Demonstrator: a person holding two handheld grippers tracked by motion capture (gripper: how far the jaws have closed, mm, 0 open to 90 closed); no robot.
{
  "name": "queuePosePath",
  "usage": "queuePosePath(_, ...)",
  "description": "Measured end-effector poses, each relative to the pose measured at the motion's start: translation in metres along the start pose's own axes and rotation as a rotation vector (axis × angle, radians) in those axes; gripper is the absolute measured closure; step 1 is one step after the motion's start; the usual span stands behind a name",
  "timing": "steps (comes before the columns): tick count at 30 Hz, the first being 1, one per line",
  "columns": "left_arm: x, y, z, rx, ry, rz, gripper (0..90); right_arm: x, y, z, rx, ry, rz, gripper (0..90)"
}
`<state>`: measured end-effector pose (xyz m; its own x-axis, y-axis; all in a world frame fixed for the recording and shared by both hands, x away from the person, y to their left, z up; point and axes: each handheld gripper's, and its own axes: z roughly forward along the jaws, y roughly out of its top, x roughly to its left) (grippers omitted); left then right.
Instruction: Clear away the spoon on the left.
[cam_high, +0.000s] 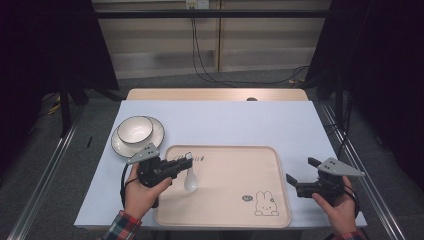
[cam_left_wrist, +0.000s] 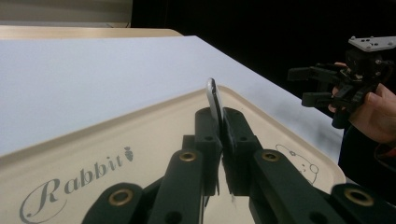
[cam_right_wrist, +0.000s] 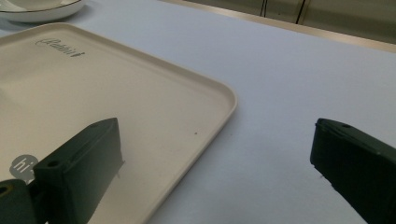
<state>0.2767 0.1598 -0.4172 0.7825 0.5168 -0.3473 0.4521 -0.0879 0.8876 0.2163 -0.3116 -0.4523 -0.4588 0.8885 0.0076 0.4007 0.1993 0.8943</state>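
Observation:
A white spoon (cam_high: 190, 180) hangs over the left part of the cream tray (cam_high: 230, 190), bowl end low and handle up. My left gripper (cam_high: 186, 161) is shut on that handle. In the left gripper view the spoon handle (cam_left_wrist: 214, 100) stands on edge, pinched between the pads of my left gripper (cam_left_wrist: 222, 135). Whether the bowl end touches the tray I cannot tell. My right gripper (cam_high: 301, 170) is held open just off the tray's right edge. The right gripper view has nothing between the jaws of my right gripper (cam_right_wrist: 215, 140), only the tray's corner (cam_right_wrist: 187, 93) and the tablecloth.
A white bowl (cam_high: 135, 129) sits on a dark-rimmed plate (cam_high: 156, 137) at the tray's back left. The tray carries a "Rabbit" script (cam_left_wrist: 84, 179) and a rabbit drawing (cam_high: 265, 204). The pale blue table (cam_high: 225, 120) ends close behind both hands. The other gripper (cam_left_wrist: 310, 86) appears far right.

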Motion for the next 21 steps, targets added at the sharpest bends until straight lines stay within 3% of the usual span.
queuePosePath(21,-0.009,-0.011,-0.006,0.023,-0.034,-0.019,85.5,0.001,0.0,0.001,0.004,0.0,-0.008,1.8)
